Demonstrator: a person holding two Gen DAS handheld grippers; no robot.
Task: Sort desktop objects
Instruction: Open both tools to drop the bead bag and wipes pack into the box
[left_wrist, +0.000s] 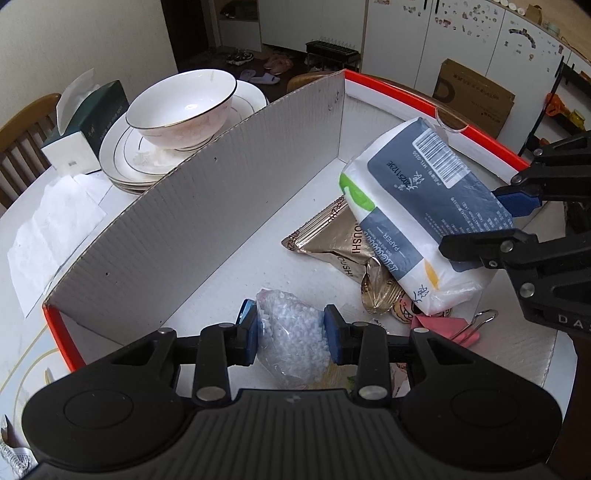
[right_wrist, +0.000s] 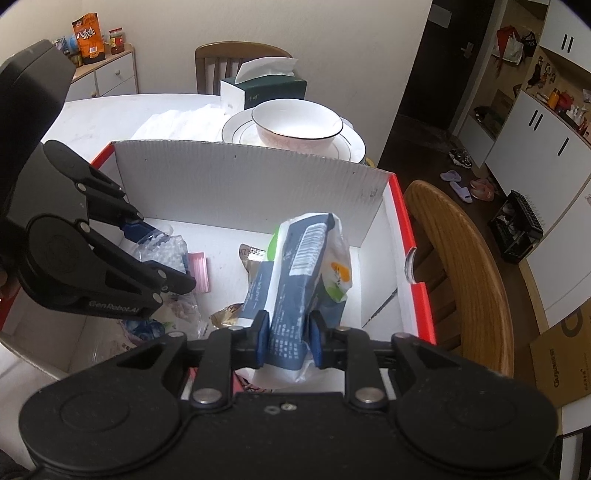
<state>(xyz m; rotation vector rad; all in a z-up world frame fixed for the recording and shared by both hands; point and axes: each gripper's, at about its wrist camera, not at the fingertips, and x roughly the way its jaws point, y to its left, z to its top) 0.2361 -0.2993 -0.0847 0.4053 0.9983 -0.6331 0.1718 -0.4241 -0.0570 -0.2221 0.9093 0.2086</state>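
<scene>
Tissue pack pinched in the right gripper, above the white box.
Left gripper squeezes a clear bag of white pellets low inside that box, beside gold snack packets.

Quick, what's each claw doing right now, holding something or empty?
Left gripper: closed on the clear bag of white pellets.
Right gripper: closed on the tissue pack, over the box.

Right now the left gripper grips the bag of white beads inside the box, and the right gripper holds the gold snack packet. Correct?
Partly. The left gripper does grip the bag of white beads inside the box, but the right gripper holds the tissue pack, as the right wrist view shows.
</scene>
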